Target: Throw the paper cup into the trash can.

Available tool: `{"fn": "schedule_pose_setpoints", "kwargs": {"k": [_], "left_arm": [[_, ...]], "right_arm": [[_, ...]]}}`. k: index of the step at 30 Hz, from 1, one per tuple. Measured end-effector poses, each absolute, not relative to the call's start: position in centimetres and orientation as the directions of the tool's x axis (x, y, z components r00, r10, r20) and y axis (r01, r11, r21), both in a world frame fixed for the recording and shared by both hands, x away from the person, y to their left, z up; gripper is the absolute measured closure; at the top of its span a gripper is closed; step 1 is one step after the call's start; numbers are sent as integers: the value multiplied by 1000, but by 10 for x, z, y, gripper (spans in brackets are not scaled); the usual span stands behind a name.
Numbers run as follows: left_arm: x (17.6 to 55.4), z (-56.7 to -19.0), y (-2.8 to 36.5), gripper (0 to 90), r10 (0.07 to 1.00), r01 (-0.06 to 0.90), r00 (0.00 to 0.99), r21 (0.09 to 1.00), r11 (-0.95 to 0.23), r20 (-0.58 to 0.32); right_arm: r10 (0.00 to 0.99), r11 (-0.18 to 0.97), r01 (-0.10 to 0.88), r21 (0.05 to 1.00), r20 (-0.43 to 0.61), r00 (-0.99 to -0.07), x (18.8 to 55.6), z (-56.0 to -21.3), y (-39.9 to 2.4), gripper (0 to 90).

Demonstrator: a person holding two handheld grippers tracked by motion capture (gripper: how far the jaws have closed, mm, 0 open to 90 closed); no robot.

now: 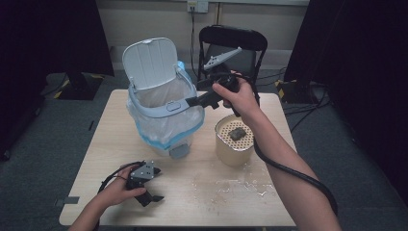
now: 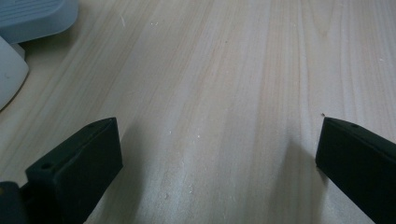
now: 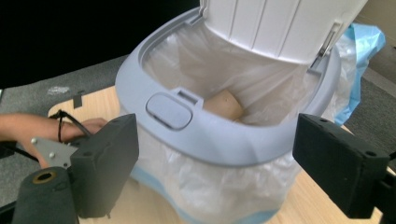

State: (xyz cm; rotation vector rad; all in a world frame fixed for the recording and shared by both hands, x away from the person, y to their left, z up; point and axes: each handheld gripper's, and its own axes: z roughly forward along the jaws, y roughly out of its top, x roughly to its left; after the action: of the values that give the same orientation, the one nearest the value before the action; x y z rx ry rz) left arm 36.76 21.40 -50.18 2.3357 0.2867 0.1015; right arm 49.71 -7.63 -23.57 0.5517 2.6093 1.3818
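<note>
Nearest the high camera, at the bottom left, a person's left hand rests on a pale wooden table (image 1: 96, 144) holding the left gripper (image 1: 153, 198), whose black jaws point toward the table's near middle. In the left gripper view those jaws stand spread wide over bare wood, with nothing between them. Farther back, left of the table's centre, stands a small grey-blue waste bin (image 1: 166, 108) with its white lid (image 1: 150, 62) tipped up and back. A clear plastic liner (image 1: 166, 127) with a blue edge hangs over the bin's outside. The person's right hand reaches over the table from the lower right and holds the right gripper (image 1: 190, 102) level, with its tips at the bin's front rim on its right side. In the right gripper view its jaws stand apart with nothing held between them, one on each side of the rim and its oval latch button (image 3: 169, 111). Through the opening a tan, rounded object (image 3: 224, 105) lies inside the liner. To the right of the bin, well apart from it, stands a cream-coloured cylindrical container (image 1: 234, 142) with a perforated top, on which sits a dark lump (image 1: 237, 133). Pale crumbs or droplets (image 1: 231, 185) are scattered on the wood in front of that container. Behind the table stands a black folding chair (image 1: 233, 39).
</note>
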Motion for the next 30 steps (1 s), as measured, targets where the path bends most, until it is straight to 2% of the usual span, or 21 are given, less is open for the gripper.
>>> {"fn": "schedule_pose_setpoints", "kwargs": {"k": [21, 25, 30], "left_arm": [[368, -502, 214, 0, 238, 175, 971, 712, -680, -11], [368, -502, 214, 0, 238, 173, 971, 715, -677, -9], [368, -503, 214, 0, 238, 172, 971, 718, -674, -9]], "right_arm": [[356, 549, 240, 801, 36, -934, 473, -265, -96, 140], [347, 580, 222, 783, 9, -938, 466, -277, -98, 140], [341, 571, 230, 788, 27, -940, 462, -290, -102, 140]]}}
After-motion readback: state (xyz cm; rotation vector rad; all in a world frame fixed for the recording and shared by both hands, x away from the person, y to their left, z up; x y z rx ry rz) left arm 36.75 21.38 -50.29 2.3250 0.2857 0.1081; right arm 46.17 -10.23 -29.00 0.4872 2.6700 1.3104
